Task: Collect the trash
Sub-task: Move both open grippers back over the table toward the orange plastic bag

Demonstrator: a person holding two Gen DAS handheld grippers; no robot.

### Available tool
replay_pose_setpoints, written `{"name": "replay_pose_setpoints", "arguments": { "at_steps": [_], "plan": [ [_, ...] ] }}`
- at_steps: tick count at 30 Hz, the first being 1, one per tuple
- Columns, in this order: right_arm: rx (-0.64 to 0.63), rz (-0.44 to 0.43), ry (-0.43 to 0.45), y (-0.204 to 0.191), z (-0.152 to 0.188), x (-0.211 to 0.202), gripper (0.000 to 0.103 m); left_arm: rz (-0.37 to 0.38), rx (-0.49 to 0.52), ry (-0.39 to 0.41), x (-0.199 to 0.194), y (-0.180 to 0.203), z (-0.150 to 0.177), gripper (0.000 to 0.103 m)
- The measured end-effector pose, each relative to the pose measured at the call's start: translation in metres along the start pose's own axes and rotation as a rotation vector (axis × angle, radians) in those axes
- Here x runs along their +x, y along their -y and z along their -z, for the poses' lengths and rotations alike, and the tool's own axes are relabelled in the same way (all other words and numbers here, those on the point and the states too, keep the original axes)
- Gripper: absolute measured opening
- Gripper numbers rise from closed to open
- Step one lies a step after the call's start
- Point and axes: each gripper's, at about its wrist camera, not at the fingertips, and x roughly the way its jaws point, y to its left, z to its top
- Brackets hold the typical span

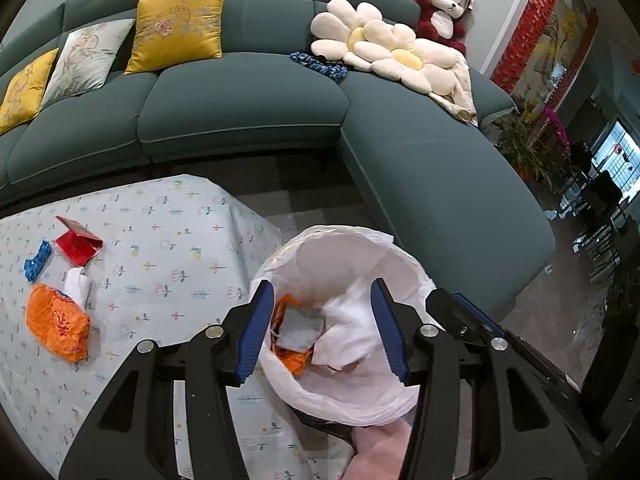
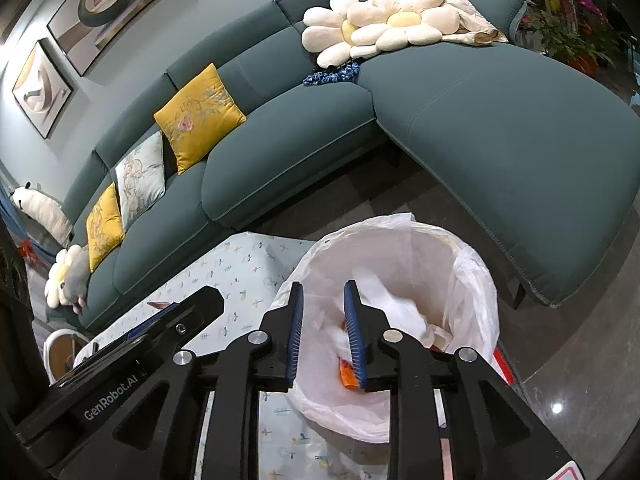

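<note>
Beyond both grippers, the teal sofa [image 1: 248, 96] fills the back of my views, with its yellow cushions and a flower-shaped pillow [image 1: 384, 46]. Nearer me sits the low table [image 1: 168, 240] under a pale printed cloth, and hard against its corner stands the bin [image 1: 340, 396], lined with a white bag whose rim folds over the edge. Down inside I make out crumpled white tissue [image 1: 344, 332] and an orange wrapper [image 1: 294, 356] on the bottom.

My left gripper [image 1: 324, 328] hangs over the bin's mouth with its jaws spread apart and nothing between the blue pads. My right gripper [image 2: 324, 332] is beside it over the same opening, jaws parted by a narrower gap, also empty as far as I can see; the white and orange showing between them lies lower, in the bag.

I judge this to be the drop step, just finishing: both loads look to be in the bin. More remains on the table to the left: a crumpled orange bag [image 1: 58, 326], a white roll of paper [image 1: 78, 286] touching it, a red box [image 1: 78, 242] with its lid up, and a blue scrap [image 1: 38, 260] just beside the box.

Next I should lift both grippers clear of the liner without snagging it, swing left over the cloth, and pinch the orange bag by a raised fold, since it will crush.
</note>
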Motion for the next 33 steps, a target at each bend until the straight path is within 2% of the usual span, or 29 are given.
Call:
{"name": "replay_pose_setpoints", "arguments": {
  "at_steps": [25, 31, 33],
  "plan": [
    [-0.12, -0.023, -0.039, -0.069, 0.02, 0.009, 0.026, -0.052, -0.123, 0.037, -0.034, -0.08, 0.008, 0.048],
    [-0.156, -0.033, -0.047, -0.092, 0.027, 0.01, 0.029, -0.074, -0.18, 0.045, -0.045, -0.111, 0.013, 0.048],
    [-0.167, -0.035, -0.05, -0.098, 0.03, 0.011, 0.031, -0.085, -0.202, 0.048, -0.049, -0.123, 0.017, 0.052]
  ]
}}
